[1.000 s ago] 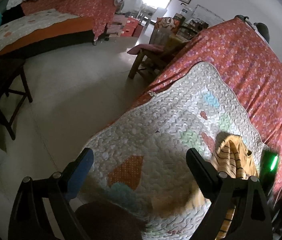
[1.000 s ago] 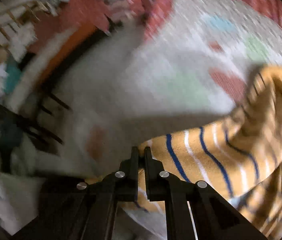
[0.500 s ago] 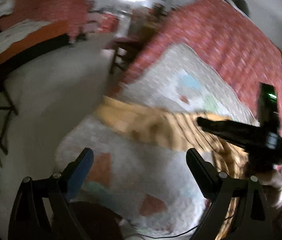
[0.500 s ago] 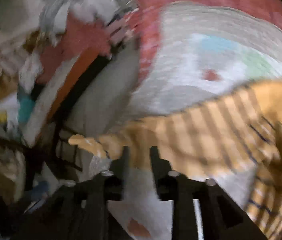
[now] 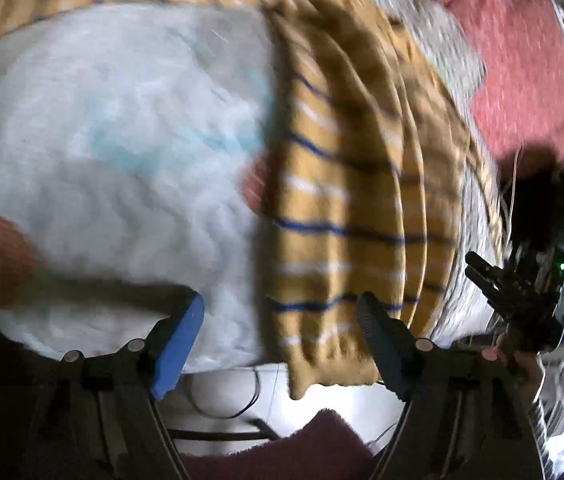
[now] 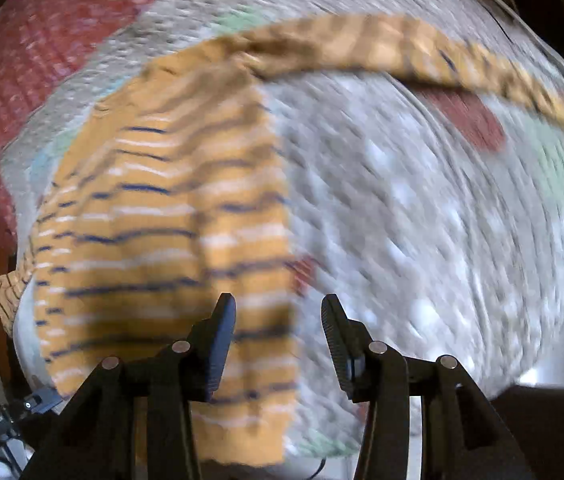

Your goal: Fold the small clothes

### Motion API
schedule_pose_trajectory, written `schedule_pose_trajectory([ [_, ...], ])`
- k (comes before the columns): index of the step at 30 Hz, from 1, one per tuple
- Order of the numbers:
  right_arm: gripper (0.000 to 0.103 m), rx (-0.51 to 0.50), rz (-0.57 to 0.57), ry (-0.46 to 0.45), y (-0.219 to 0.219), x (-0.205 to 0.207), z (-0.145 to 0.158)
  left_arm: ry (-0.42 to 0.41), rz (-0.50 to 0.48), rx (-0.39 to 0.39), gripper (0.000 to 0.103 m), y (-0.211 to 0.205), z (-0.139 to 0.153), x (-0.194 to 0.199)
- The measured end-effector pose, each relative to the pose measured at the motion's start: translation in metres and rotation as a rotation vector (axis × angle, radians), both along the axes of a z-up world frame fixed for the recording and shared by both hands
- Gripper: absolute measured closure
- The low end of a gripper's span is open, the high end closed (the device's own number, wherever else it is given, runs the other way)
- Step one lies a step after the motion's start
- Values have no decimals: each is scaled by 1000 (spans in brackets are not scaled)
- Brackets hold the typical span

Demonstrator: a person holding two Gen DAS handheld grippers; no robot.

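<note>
Here we have the striped sweater (image 6: 169, 216) spread on the quilt (image 6: 422, 240), its body lying flat and one sleeve (image 6: 402, 46) stretched out in a long arc across the far side of the quilt. From the right tongs (image 6: 277, 320) the body's straight side edge runs up between the two jaws, the orange cloth lying under and beyond the left one and bare quilt beyond the right one; those jaws have just been opening and now stand well apart with nothing pinched, the cloth beneath them and not in them. From the left tongs (image 5: 282, 316) we look down on the same sweater (image 5: 334, 208), its hem end hanging just past the quilt's near edge; these jaws have just been closing a little, yet they are wide apart and hold nothing either, the hem lying between and below them. The pictures are blurred, so fine creases escape us. We judge the sweater a light, soft knit that will drape, stretch and sag if lifted by a single point, and it should not slip much on the quilted cloth. Best to pinch it at firm edges: the hem corners, the shoulder seam, or the cuff of the outstretched sleeve, taking both layers together.
</note>
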State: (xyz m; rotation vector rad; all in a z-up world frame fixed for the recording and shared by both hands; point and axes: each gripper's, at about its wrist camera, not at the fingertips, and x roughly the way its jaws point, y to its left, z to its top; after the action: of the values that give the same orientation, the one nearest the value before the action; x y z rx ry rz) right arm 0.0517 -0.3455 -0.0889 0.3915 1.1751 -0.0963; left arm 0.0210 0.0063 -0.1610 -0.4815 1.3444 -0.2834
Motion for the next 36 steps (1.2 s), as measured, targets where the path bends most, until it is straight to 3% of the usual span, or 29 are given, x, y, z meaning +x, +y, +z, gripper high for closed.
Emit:
schedule_pose_trajectory([
  [3,54,17,9,1,-5,-17,-9,-48,-62,83,18,-30,3,-3],
  [7,47,89,72,2,11,-25,-22,-28,-110,161,17,-60,1,-6],
  [9,48,153,106,37,27,-29,-40,-24,-129,209,40,-71,2,-5],
  [10,61,194,116,49,33,-32,-48,-28,-139,278,67,-75,4,-4],
  [11,82,221,122,42,31,-30,-53,-26,-142,269,87,-72,6,-4],
  [12,93,240,124,36,31,-31,-50,-17,-133,235,89,-68,9,-4],
  [13,93,252,121,36,28,-32,-46,-7,-106,214,89,-62,14,-4],
  [15,93,255,102,27,18,-41,-32,-46,-88,274,89,-56,31,-9],
  [19,93,234,77,45,5,-64,-18,-62,-62,308,89,-44,44,-28],
  [24,91,243,14,124,-6,-72,-39,64,-59,380,88,-40,7,-31],
  [27,88,247,2,91,-18,-73,-22,107,-34,322,88,-29,2,-39],
  [30,81,315,-77,-59,-56,-75,19,-19,21,291,88,-8,38,-47],
  [32,53,279,-180,-157,-99,-71,49,-83,32,314,73,0,58,-47],
  [34,41,277,-305,-217,-148,-64,64,-152,45,336,61,4,78,-45],
  [36,40,312,-428,-244,-195,-47,60,-202,44,343,59,-1,92,-37],
])
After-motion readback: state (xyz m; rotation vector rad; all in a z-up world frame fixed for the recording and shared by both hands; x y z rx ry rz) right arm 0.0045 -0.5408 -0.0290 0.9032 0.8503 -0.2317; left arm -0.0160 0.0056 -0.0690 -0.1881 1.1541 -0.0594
